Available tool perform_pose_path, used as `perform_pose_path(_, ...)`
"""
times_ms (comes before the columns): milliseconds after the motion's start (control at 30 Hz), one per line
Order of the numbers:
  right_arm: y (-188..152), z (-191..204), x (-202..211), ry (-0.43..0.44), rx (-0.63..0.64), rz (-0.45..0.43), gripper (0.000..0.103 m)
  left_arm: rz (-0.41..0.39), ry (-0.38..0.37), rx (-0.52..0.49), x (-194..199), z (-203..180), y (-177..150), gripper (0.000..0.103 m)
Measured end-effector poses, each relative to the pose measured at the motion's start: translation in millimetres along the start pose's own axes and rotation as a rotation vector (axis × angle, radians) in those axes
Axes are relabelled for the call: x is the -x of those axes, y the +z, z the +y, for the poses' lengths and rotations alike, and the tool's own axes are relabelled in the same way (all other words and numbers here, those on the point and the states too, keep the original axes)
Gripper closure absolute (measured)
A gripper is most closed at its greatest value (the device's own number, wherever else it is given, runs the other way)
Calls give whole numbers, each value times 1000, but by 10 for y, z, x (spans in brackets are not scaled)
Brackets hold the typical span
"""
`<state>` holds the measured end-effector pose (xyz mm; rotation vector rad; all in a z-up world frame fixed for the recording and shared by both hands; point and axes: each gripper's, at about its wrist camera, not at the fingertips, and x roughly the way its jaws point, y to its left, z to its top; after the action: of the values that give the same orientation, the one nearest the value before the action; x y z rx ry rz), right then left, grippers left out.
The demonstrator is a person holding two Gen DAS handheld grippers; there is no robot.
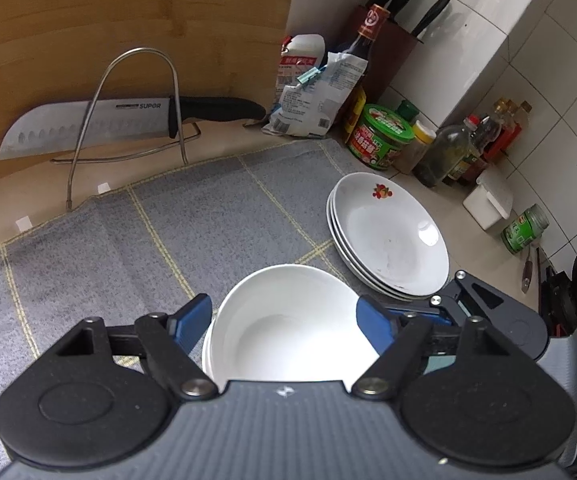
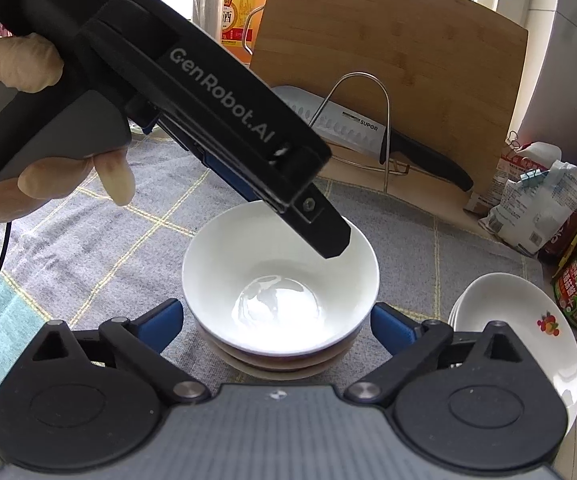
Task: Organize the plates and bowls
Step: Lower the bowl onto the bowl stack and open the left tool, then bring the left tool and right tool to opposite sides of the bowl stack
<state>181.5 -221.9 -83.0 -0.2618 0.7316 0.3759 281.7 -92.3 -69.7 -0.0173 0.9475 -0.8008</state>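
Stacked white bowls [image 2: 280, 280] rest on the grey checked cloth [image 2: 128, 208] on the table. Right tongs [image 2: 278, 322] are spread, flanking the stack untouched. Left tongs [image 1: 286, 320] straddle the top bowl's rim; contact cannot be determined. Stacked plates [image 1: 388, 236] lie just beside.

You have a white bowl [image 2: 280, 280] upright atop a nested bowl stack on the grey cloth [image 2: 100, 240]; just beside it, three stacked white plates [image 1: 388, 232], fruit-printed.

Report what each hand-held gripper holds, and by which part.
Right hand-held gripper: nothing, open around the stacked bowls. Left hand-held gripper: over them; grip cannot be told.
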Motion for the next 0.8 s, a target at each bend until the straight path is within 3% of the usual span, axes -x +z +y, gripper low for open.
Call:
perform_pose_path(200, 21, 0, 110, -14, 14, -36, 0, -37, 28, -8, 128, 1, 15, 19)
perform_pose_path(533, -18, 16, 136, 33, 27, -61, 0, -107, 97, -16, 371, -1, -149, 8)
perform_pose_path(700, -127, -124, 177, 74, 42, -58, 0, -181, 172, -62, 543, -98, -305, 2)
perform_pose_path(800, -191, -253, 139, 109, 49, -47, 0, -183, 231, -67, 559, -126, -402, 2)
